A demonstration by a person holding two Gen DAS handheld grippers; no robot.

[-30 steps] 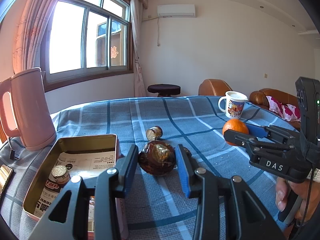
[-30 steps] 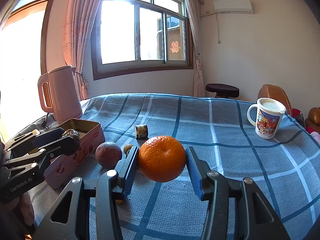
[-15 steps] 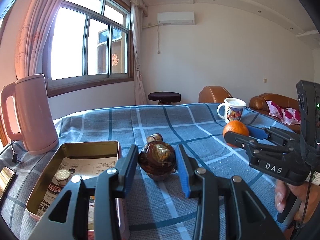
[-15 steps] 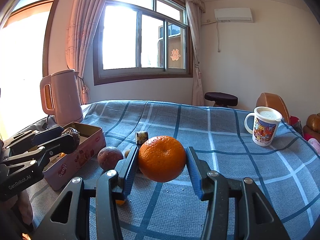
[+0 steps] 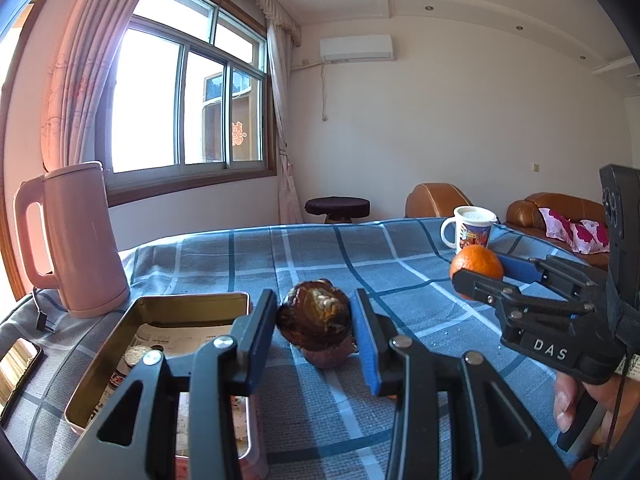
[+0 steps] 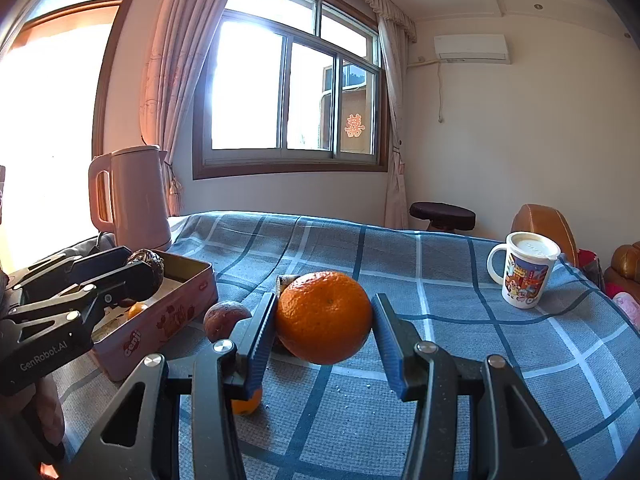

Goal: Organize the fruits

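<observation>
- The left gripper (image 5: 316, 320) is clenched on a dark brown shiny fruit (image 5: 316, 318); I cannot tell what kind of fruit it is.
- A purple-brown fruit (image 5: 326, 354) lies on the table right behind and below the held one, so only its bottom part shows in the left view.
- The right gripper (image 6: 324, 320) is clenched on 1 big orange (image 6: 324, 318), held up above the blue checked cloth (image 6: 440, 272).
- A small wrapped thing (image 6: 285, 282) at 11 o'clock of the big orange is mostly hidden behind it.
- A small orange fruit (image 6: 248, 402) on the cloth is half hidden under the right gripper's left finger.
- Another small orange fruit (image 6: 138, 310) sits in the pink tin box (image 6: 160, 320), partly behind the left gripper.
- The tin box is cut off by the gripper arms in the left view; printed paper and a round lid inside it are hard to read.
- At the left edge of the left view a flat shiny thing (image 5: 16, 368) is cut off.
- Only the fingers of a hand (image 5: 568, 404) show at the right edge of the left view.
- Counted: 2 grippers, 1 big orange, 2 small orange fruits, 2 dark fruits, 1 tin box, 1 pink kettle (image 6: 132, 196) at 10 o'clock of the table, 1 mug (image 6: 524, 272) at 2 o'clock.
</observation>
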